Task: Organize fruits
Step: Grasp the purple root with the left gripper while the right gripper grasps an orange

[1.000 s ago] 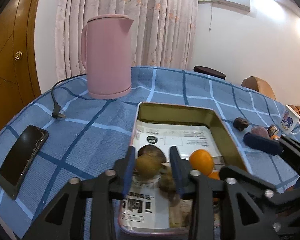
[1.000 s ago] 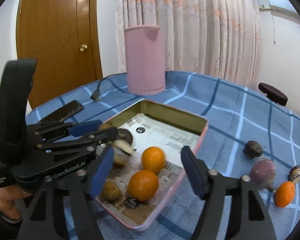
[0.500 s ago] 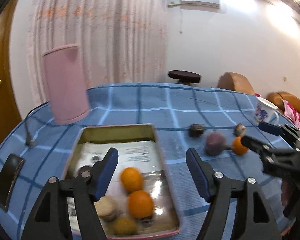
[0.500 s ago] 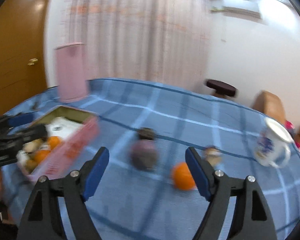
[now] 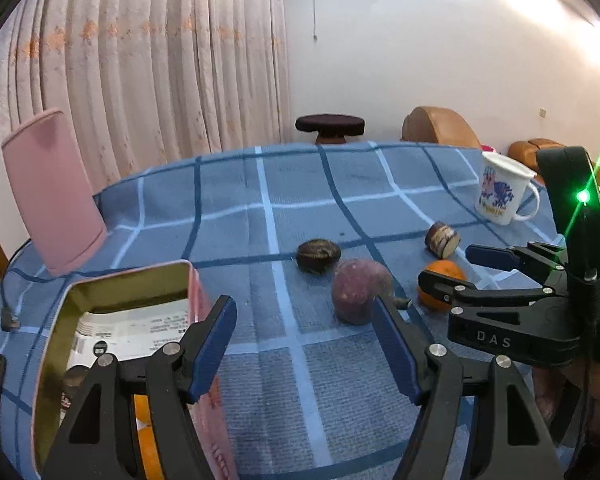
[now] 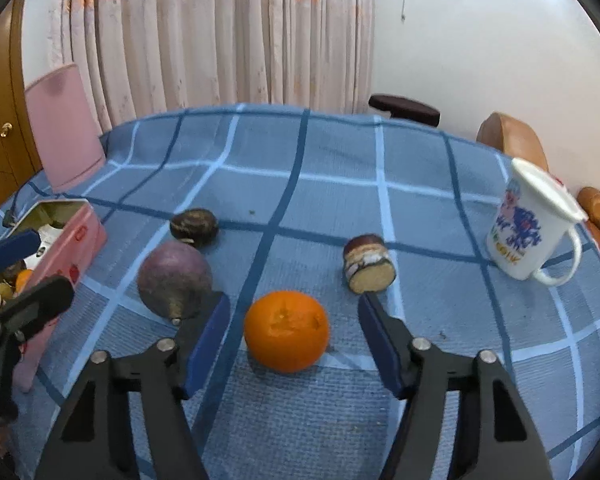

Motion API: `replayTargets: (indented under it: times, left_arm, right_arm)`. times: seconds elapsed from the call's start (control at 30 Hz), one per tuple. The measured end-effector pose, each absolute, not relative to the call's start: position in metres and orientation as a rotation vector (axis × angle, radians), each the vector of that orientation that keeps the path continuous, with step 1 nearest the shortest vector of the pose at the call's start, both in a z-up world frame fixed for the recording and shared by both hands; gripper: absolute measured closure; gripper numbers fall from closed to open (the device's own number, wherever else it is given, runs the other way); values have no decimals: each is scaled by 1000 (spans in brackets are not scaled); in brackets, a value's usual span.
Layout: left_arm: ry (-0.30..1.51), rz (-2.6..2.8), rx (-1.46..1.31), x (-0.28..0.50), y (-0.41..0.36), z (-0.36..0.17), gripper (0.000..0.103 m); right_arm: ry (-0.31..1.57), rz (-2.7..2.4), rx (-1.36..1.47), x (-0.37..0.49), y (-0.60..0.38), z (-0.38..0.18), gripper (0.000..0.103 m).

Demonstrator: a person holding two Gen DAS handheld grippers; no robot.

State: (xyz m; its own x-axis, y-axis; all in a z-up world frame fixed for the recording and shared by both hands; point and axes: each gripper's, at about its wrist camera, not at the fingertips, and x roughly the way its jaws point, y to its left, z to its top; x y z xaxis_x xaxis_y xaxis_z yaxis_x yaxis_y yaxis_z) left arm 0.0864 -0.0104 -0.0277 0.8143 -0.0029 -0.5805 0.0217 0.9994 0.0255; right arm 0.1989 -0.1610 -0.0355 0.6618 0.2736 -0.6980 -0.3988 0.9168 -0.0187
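Both tongs gape empty, right tongs flanking the orange.

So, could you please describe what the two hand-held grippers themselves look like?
Both are matte black plastic frames with silver screws and two fingers faced in dark blue pads. The left hand-held gripper shows them plainly, as does the right hand-held gripper, whose body bears white "DAS" lettering and a green light.

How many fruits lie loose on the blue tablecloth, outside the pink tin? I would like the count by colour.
Orange: 1
Reddish-purple: 1
Dark brown: 2, one whole, one cut piece
Total: 4
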Motion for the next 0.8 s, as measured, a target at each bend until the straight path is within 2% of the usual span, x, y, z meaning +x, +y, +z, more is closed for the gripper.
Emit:
replayTargets:
  times: [0.07,0.1,0.4,0.8]
  left_arm:
    - [630,-13,30,90,-11,-31,31]
    - [636,-14,27,91,-11,-32,31]
    - [676,-69,-3,111,-28,-38,31]
    - [765,-123,-48,151,-42,-53,32]
  right_arm:
    - [807,398,-157,206,-161,-42,50]
    - [822,409,-146,208,-162,-44,52]
    - [745,359,-73,197,-178,-34,53]
    - [747,327,36,203,-201,-32,53]
